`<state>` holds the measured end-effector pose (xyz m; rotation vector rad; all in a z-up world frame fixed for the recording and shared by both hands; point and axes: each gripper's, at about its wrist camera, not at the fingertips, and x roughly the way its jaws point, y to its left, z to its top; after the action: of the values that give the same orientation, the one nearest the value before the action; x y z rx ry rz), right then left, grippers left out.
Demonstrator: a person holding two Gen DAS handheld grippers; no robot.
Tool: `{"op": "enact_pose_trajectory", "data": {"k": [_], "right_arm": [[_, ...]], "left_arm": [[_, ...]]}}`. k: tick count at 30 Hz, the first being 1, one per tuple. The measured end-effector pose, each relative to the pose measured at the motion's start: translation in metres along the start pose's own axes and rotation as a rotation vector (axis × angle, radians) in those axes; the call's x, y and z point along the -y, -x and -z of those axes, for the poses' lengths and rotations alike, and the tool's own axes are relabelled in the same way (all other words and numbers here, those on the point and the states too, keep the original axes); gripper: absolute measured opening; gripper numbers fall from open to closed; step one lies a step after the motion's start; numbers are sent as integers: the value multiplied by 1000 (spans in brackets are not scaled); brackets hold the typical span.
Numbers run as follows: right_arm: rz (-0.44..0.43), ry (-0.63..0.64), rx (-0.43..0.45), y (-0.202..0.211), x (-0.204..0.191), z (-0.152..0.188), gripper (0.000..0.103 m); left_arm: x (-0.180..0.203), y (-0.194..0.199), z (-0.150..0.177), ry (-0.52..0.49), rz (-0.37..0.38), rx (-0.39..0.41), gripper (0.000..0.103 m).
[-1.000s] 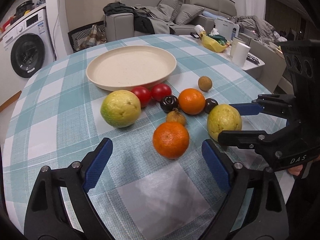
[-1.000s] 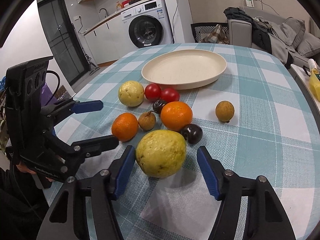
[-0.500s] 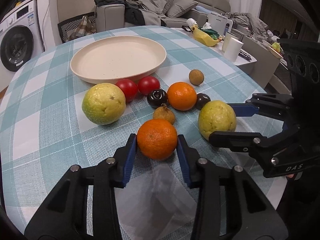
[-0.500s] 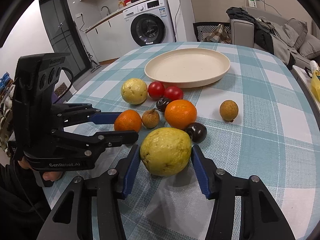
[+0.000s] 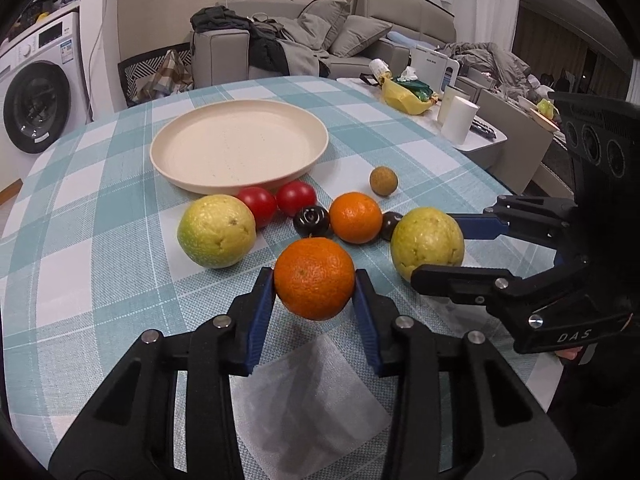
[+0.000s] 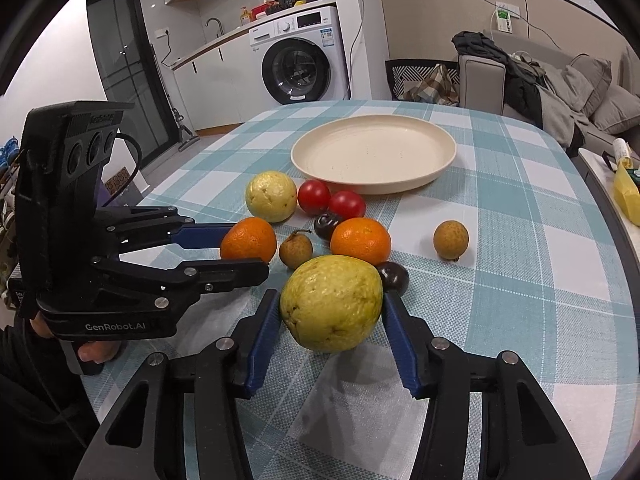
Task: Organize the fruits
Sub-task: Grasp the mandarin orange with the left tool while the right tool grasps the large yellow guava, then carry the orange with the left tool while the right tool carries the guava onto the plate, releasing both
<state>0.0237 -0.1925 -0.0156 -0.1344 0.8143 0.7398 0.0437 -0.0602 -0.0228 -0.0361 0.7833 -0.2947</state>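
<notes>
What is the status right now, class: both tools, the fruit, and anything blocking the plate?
Left tool shut on orange. Right tool shut on guava. Plate empty, path clear.

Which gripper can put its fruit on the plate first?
Probably left: the left gripper grips the round orange, straight before the cream round plate; the right gripper approaches from farther aside.

On the body of the left hand-held gripper (image 6: 244, 258), seen from the right wrist camera, the white words "GenRobot.AI" are printed. On the right hand-held gripper (image 5: 434, 250), in the left wrist view, stand the letters "DAS".
</notes>
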Motion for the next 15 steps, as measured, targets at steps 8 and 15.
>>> {"op": "enact_pose_trajectory", "data": {"k": [8,15], "right_arm": [[11,7,59,10,-2,-7,53],[26,-17,118,16,2,-19,53]], "left_arm": [[-4,14,-5,10,-14,52,36],[-8,25,-11,15,-37,97,36]]}}
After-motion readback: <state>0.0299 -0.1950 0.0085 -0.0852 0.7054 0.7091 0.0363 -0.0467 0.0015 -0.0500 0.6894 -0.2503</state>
